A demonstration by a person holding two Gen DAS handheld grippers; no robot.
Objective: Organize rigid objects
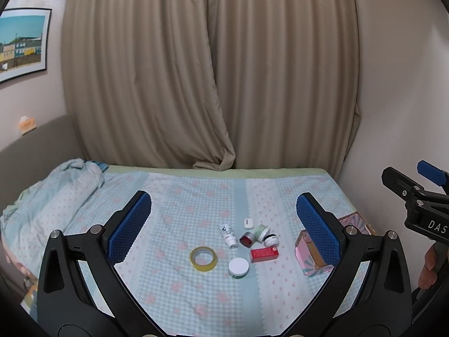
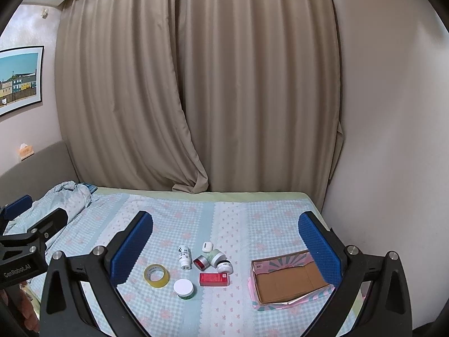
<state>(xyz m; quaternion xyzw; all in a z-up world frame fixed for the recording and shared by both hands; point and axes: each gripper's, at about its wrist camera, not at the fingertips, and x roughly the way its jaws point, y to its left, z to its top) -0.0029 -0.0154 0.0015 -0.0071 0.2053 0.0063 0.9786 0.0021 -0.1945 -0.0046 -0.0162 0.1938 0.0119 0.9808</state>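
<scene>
On the bed (image 2: 174, 317) we see the tape roll (image 2: 156, 275) left of the jars and bottle (image 2: 183, 257); the open box (image 2: 286, 280) lies to their right.

Wall: pale pinkish plaster wall (image 2: 393, 112), dimly lit.
Window: closed beige pleated curtains (image 1: 210, 70).
Picture: black-framed print of coloured houses (image 1: 21, 45), left wall.
Bed: light-blue checked floral bedsheet (image 2: 196, 219); crumpled pale-blue quilt (image 1: 50, 193) at left.

A home bedroom: quilted bed (image 2: 196, 224), closed beige curtains (image 2: 196, 84), framed picture (image 2: 16, 80) on the wall.
</scene>
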